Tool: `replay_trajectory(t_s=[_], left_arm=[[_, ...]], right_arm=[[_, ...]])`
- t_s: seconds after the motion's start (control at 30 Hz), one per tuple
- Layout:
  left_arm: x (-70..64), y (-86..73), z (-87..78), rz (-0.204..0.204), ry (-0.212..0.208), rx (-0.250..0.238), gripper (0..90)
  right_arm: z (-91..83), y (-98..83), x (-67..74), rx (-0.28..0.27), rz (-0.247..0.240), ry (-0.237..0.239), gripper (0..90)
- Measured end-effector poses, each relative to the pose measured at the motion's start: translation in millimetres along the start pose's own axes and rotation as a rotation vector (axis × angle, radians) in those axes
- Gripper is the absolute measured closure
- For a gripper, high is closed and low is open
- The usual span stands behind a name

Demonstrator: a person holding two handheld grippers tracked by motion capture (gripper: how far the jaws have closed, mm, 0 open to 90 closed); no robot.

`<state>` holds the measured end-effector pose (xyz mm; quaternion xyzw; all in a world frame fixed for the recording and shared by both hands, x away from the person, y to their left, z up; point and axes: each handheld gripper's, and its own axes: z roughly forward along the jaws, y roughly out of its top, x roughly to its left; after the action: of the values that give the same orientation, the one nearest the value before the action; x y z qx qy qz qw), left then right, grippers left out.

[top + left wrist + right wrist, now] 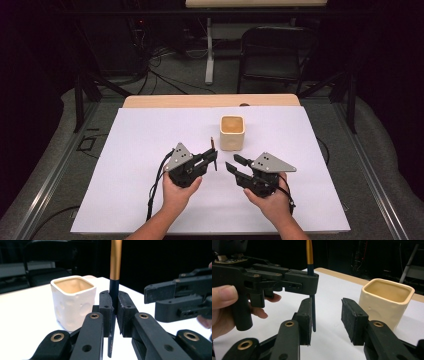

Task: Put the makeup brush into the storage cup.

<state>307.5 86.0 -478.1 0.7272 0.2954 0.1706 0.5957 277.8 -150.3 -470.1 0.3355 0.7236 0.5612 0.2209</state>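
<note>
My left gripper (214, 158) is shut on a thin stick (213, 146) and holds it upright. The stick (115, 260) is gold above and dark blue below, clamped between the two pads, with its lower end hanging under them. A cream square cup (232, 132), with nothing inside, stands on the white sheet just beyond and to the right of it. My right gripper (231, 162) faces the left one from the right with its jaws open. In the right gripper view my right gripper (325, 312) has nothing between its pads. There the stick (309, 255) hangs just past the left pad, held by my left gripper (299, 282).
A white sheet (150, 140) covers the wooden table (165, 101), with bare room left and right of the hands. A black folding chair (275, 50) and cables on the floor lie past the far edge. The cup (384, 300) is close to the right jaw.
</note>
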Motion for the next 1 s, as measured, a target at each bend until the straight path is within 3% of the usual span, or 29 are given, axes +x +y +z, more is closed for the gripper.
replay_trajectory(t_s=[0.17,0.27,0.4,0.73,1.0], left_arm=[[-8.7,1.3,1.7,0.097,0.038,0.016,83.0],[-12.6,1.0,3.0,0.127,0.042,0.023,83.1],[-13.2,0.2,4.4,0.127,0.036,0.032,83.0],[-11.9,0.4,7.5,0.078,0.005,0.026,83.1],[-15.9,0.1,9.8,0.087,-0.005,0.03,83.1]], right_arm=[[-1.0,0.3,-0.8,-0.011,0.004,-0.002,61.0],[-2.0,0.7,-0.8,-0.023,0.007,-0.006,61.5],[-3.1,1.4,-1.3,-0.036,0.009,-0.008,63.2],[-3.0,8.0,1.4,-0.062,0.006,-0.008,66.8],[-3.0,18.8,3.0,-0.099,-0.006,-0.007,68.3]])
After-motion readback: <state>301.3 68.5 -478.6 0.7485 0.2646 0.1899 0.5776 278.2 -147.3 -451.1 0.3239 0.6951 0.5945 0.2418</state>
